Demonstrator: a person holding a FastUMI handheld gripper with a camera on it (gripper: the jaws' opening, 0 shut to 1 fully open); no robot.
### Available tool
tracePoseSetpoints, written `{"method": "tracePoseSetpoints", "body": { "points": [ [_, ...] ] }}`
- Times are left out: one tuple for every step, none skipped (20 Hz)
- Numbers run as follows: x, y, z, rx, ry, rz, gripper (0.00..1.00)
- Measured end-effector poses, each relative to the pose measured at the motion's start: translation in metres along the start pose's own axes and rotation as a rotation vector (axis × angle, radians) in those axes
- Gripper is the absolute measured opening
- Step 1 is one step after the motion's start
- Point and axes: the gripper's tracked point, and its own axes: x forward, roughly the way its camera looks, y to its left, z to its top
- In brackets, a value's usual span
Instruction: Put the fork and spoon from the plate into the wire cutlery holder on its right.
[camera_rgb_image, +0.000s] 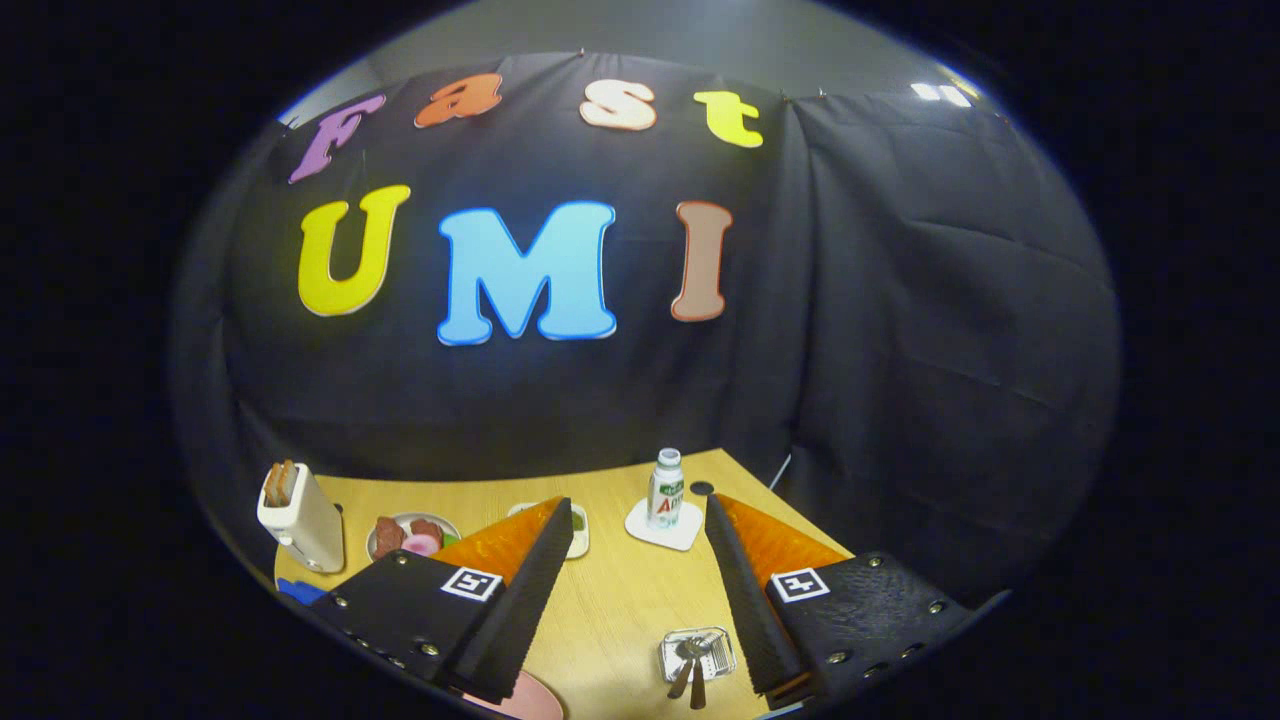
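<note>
I hold the hand-held gripper (640, 530) high above the table (620, 590), and its two fingers stand wide apart with nothing between them. Low between the fingers, close to the inner side of the right one, I see the wire cutlery holder (697, 652). Two handles stick out of it toward me; I take them for the fork (681, 678) and the spoon (698, 686), but they are small and I cannot say which is which. A pink plate (528, 700) shows just beside the left finger, to the left of the holder. The part of it I can see carries no cutlery, though most of it is cut off or hidden by the finger.

So, in my judgement, both pieces already lie in the holder, as the task wants, and I cannot name a step that is left. I would only check that nothing remains on the hidden part of the plate, and keep the fingers well away from the holder so that I do not knock it.

Beyond the fingers stand a toaster (300, 515), a dish of food (410, 535) and a small bottle (665, 490) on a coaster (662, 528).
</note>
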Motion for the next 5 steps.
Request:
{"method": "tracePoseSetpoints", "body": {
  "points": [
    [-0.003,0.0,0.014,0.004,-0.042,0.0,0.83],
    [-0.006,0.001,0.028,0.006,-0.081,0.0,0.83],
    [-0.008,0.004,0.037,0.008,-0.111,0.0,0.83],
    [-0.009,0.003,0.044,0.009,-0.13,-0.001,0.83],
    [-0.011,0.004,0.05,0.008,-0.147,-0.002,0.83]
  ]
}}
